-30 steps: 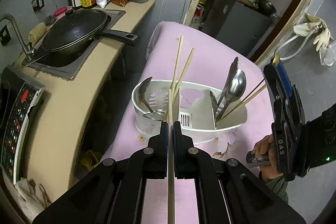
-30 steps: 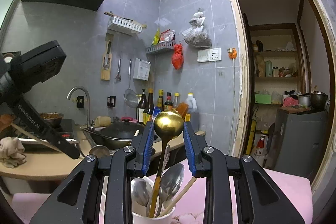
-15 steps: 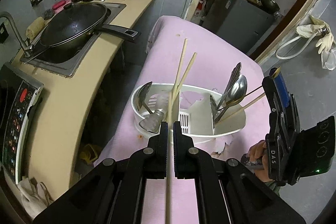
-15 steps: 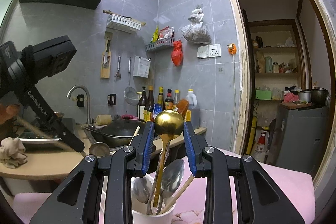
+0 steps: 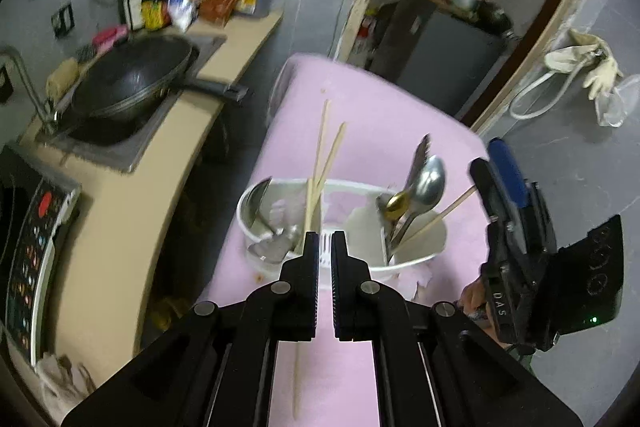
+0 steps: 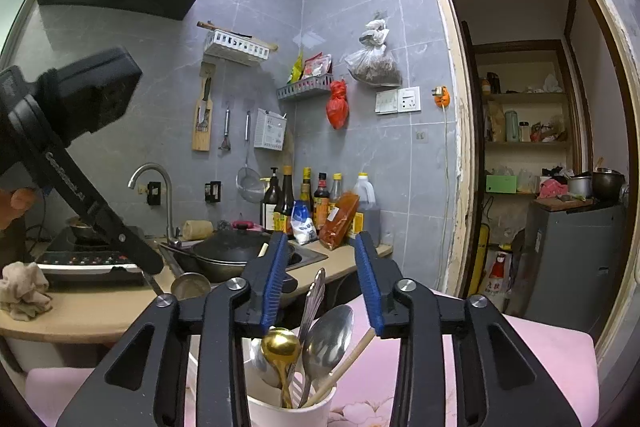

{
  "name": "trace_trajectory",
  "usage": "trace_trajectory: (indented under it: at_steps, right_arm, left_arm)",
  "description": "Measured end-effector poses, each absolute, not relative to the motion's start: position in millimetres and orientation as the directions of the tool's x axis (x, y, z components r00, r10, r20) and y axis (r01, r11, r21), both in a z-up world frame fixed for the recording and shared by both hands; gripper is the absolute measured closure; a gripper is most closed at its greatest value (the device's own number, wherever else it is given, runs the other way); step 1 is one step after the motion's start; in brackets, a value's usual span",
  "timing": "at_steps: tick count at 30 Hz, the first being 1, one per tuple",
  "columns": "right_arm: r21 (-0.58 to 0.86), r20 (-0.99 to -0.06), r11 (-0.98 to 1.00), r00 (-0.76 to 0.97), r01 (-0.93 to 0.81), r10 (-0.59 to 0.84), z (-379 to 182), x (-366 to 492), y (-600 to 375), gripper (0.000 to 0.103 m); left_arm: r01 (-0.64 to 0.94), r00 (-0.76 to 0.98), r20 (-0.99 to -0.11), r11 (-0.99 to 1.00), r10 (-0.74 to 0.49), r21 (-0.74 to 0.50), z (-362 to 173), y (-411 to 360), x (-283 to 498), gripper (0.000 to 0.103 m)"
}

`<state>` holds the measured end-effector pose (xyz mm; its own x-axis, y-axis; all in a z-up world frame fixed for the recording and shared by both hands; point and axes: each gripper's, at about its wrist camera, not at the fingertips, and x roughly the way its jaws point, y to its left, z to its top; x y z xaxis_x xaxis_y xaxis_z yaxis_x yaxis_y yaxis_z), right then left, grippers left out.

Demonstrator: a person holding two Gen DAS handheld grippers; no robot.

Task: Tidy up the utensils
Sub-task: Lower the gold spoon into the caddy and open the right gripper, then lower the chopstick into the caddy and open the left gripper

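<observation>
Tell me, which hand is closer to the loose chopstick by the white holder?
Left. The left tool sits right over the chopstick, jaws opening, nothing between them. The right tool hangs apart, jaws opening above the gold spoon.

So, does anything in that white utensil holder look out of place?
One wooden chopstick leans among the spoons at the utensil holder's right end in the left wrist view, while the other chopsticks stand together further left. It looks mis-sorted.
</observation>
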<state>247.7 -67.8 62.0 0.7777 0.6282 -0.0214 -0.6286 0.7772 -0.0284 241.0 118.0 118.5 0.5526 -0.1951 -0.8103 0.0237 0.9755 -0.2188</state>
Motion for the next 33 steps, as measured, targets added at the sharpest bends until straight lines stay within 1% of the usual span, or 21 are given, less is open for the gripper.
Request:
trace_trajectory:
  at_steps: [1, 3, 6, 7, 8, 11, 12, 13, 14, 15, 17, 19, 21, 24, 25, 26, 28, 29, 31, 32, 33]
  right_arm:
    - [-0.028, -0.021, 0.778, 0.779, -0.628, 0.627, 63, 247, -68, 0.069]
    - [-0.026, -0.020, 0.782, 0.782, -0.623, 0.623, 63, 246, -69, 0.068]
    - [-0.027, -0.023, 0.788, 0.789, -0.615, 0.614, 64, 242, -71, 0.067]
    - [-0.029, -0.021, 0.791, 0.792, -0.611, 0.611, 64, 240, -72, 0.063]
    - [-0.030, -0.020, 0.794, 0.794, -0.608, 0.607, 64, 239, -74, 0.058]
    - [-0.024, -0.011, 0.804, 0.804, -0.594, 0.594, 64, 232, -80, 0.053]
    - [-0.020, -0.011, 0.806, 0.806, -0.592, 0.592, 64, 230, -83, 0.052]
    - [-0.018, -0.011, 0.808, 0.808, -0.589, 0.589, 65, 228, -85, 0.050]
    - [-0.018, -0.009, 0.810, 0.810, -0.587, 0.587, 65, 226, -86, 0.049]
    - [-0.019, -0.009, 0.812, 0.812, -0.583, 0.583, 65, 224, -88, 0.046]
    - [-0.018, -0.007, 0.818, 0.818, -0.575, 0.575, 64, 219, -92, 0.029]
    - [-0.012, 0.000, 0.821, 0.821, -0.571, 0.571, 65, 215, -95, 0.026]
    - [-0.012, 0.000, 0.824, 0.824, -0.566, 0.566, 64, 210, -98, 0.022]
    - [-0.009, -0.003, 0.826, 0.826, -0.564, 0.564, 62, 201, -105, 0.010]
    - [-0.008, -0.004, 0.827, 0.827, -0.563, 0.563, 62, 200, -107, 0.003]
    - [-0.004, -0.004, 0.830, 0.830, -0.557, 0.557, 60, 195, -110, 0.000]
    - [0.000, -0.002, 0.836, 0.836, -0.549, 0.549, 59, 190, -115, 0.000]
    - [0.001, -0.004, 0.841, 0.841, -0.542, 0.542, 57, 186, -119, 0.000]
    - [0.010, -0.015, 0.849, 0.849, -0.529, 0.529, 54, 179, -126, 0.000]
    - [0.022, -0.019, 0.851, 0.851, -0.524, 0.524, 52, 176, -130, 0.000]
    - [0.035, -0.022, 0.853, 0.853, -0.521, 0.521, 49, 174, -135, 0.000]
  left_arm:
    - [0.032, 0.567, -0.800, 0.976, -0.196, -0.217, 119, 116, 239, 0.096]
    - [0.057, 0.604, -0.768, 0.972, -0.215, -0.228, 119, 113, 234, 0.088]
    - [0.078, 0.667, -0.710, 0.970, -0.224, -0.232, 117, 112, 223, 0.079]
    - [0.087, 0.684, -0.693, 0.968, -0.230, -0.236, 117, 112, 221, 0.078]
    - [0.101, 0.705, -0.667, 0.965, -0.241, -0.242, 117, 112, 216, 0.076]
    - [0.126, 0.763, -0.591, 0.957, -0.262, -0.261, 118, 116, 204, 0.071]
    - [0.131, 0.785, -0.562, 0.957, -0.261, -0.260, 118, 117, 198, 0.066]
    - [0.124, 0.810, -0.533, 0.960, -0.244, -0.250, 117, 119, 192, 0.063]
    - [0.110, 0.837, -0.502, 0.967, -0.215, -0.231, 113, 121, 184, 0.058]
    - [0.097, 0.853, -0.485, 0.972, -0.192, -0.214, 110, 123, 179, 0.055]
    - [0.072, 0.870, -0.469, 0.981, -0.151, -0.182, 100, 126, 173, 0.054]
    - [0.043, 0.869, -0.482, 0.987, -0.112, -0.152, 85, 128, 174, 0.054]
    - [0.026, 0.848, -0.519, 0.987, -0.106, -0.159, 69, 132, 182, 0.054]
    - [0.009, 0.818, -0.562, 0.980, -0.122, -0.199, 50, 138, 198, 0.054]
    - [0.005, 0.810, -0.573, 0.979, -0.124, -0.206, 45, 139, 200, 0.054]
    - [0.001, 0.799, -0.586, 0.976, -0.131, -0.217, 39, 140, 205, 0.055]
    - [-0.002, 0.789, -0.596, 0.970, -0.148, -0.244, 30, 144, 210, 0.055]
    - [-0.004, 0.786, -0.598, 0.966, -0.156, -0.257, 28, 144, 212, 0.057]
    - [-0.001, 0.782, -0.599, 0.961, -0.173, -0.278, 25, 149, 214, 0.063]
    - [0.004, 0.779, -0.600, 0.958, -0.183, -0.286, 23, 150, 216, 0.070]
    - [0.008, 0.775, -0.604, 0.959, -0.186, -0.285, 22, 149, 217, 0.081]
